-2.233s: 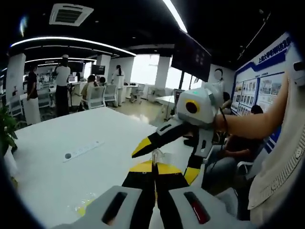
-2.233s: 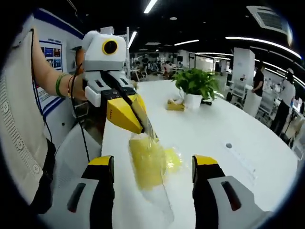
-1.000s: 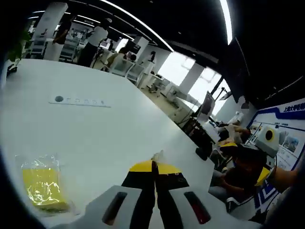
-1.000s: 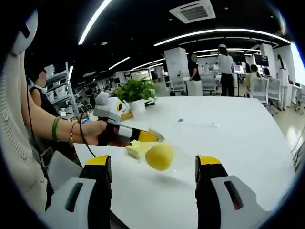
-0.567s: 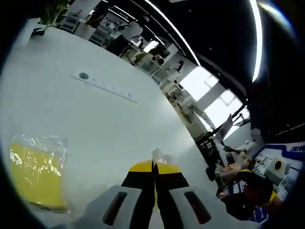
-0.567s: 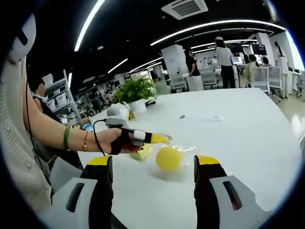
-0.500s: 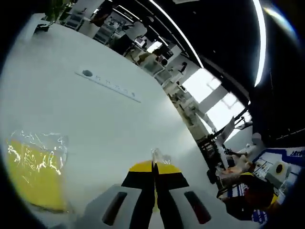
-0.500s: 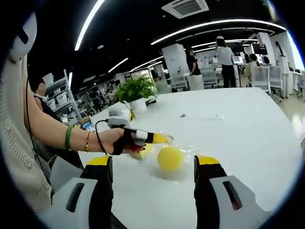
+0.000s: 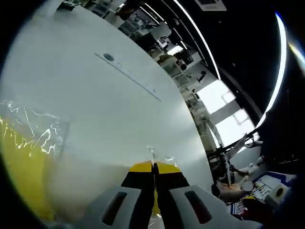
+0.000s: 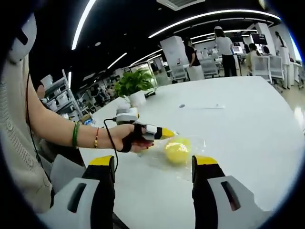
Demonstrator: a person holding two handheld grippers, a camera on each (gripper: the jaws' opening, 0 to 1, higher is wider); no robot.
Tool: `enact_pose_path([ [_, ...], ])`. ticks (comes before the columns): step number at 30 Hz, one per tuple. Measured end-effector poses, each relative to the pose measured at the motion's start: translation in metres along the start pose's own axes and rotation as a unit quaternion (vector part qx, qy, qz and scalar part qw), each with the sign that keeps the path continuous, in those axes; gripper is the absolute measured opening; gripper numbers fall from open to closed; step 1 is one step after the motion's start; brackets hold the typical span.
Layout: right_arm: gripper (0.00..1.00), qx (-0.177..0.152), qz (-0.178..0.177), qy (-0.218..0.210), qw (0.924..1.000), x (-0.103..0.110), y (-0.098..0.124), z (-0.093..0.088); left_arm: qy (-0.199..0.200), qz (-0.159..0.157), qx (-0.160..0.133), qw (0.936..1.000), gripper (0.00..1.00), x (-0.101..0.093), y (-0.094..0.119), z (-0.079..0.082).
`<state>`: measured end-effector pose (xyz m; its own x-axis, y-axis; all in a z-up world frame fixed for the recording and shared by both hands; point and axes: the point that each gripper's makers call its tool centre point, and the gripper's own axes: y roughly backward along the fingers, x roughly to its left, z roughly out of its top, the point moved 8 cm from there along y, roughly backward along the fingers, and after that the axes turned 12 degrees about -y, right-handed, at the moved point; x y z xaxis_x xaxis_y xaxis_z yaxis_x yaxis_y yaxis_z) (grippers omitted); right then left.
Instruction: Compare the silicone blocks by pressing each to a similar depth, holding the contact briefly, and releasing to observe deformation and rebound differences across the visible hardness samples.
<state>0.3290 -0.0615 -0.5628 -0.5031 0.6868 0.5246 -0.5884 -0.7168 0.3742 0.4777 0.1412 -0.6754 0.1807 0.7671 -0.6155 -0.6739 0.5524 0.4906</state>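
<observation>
My left gripper [image 9: 153, 166] is shut, pinching the edge of a clear plastic bag [image 9: 153, 154] just above the white table [image 9: 100, 112]. A second yellow silicone block [image 9: 21, 162], wrapped in crinkled clear film, lies close at the left of the left gripper view. In the right gripper view a hand holds the left gripper [image 10: 165, 132], its yellow tips closed on the clear bag [image 10: 190, 145], which holds a round yellow silicone piece [image 10: 177, 150] resting on the table [image 10: 238, 109]. My right gripper [image 10: 153, 164] is open, a short way in front of that bag, with nothing between its jaws.
A long white socket strip [image 9: 131, 76] lies farther out on the table, seen also as a strip [image 10: 202, 107] beyond the bag. A potted plant [image 10: 135, 85] stands at the table's far end. People and office chairs stand beyond the table. A person's arm and torso fill the left.
The left gripper has come down close to the table, carrying the bagged round piece with it. The right gripper stays open and has barely moved.
</observation>
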Motion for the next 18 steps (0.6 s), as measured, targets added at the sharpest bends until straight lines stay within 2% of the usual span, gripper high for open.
enact_pose_path([
  [6, 0.6, -0.001, 0.002, -0.001, 1.0, -0.001, -0.002, 0.001, 0.013, 0.016, 0.017, 0.9996, 0.0, 0.011, -0.006, -0.004],
  [14, 0.61, -0.001, 0.004, -0.003, 1.0, -0.002, -0.003, 0.001, 0.01, 0.023, 0.027, 0.9993, 0.02, 0.015, -0.007, -0.004],
  [16, 0.61, -0.001, 0.004, -0.001, 1.0, -0.001, -0.003, 0.002, -0.001, 0.025, 0.029, 0.9993, 0.05, 0.014, -0.006, -0.003],
  [17, 0.61, -0.002, 0.004, -0.001, 1.0, -0.001, -0.003, 0.002, -0.029, 0.03, 0.033, 0.9986, 0.07, 0.015, -0.005, -0.002],
  [18, 0.61, -0.003, 0.005, -0.001, 1.0, 0.0, -0.003, 0.003, -0.04, 0.033, 0.038, 0.9979, 0.1, 0.014, -0.004, -0.002],
])
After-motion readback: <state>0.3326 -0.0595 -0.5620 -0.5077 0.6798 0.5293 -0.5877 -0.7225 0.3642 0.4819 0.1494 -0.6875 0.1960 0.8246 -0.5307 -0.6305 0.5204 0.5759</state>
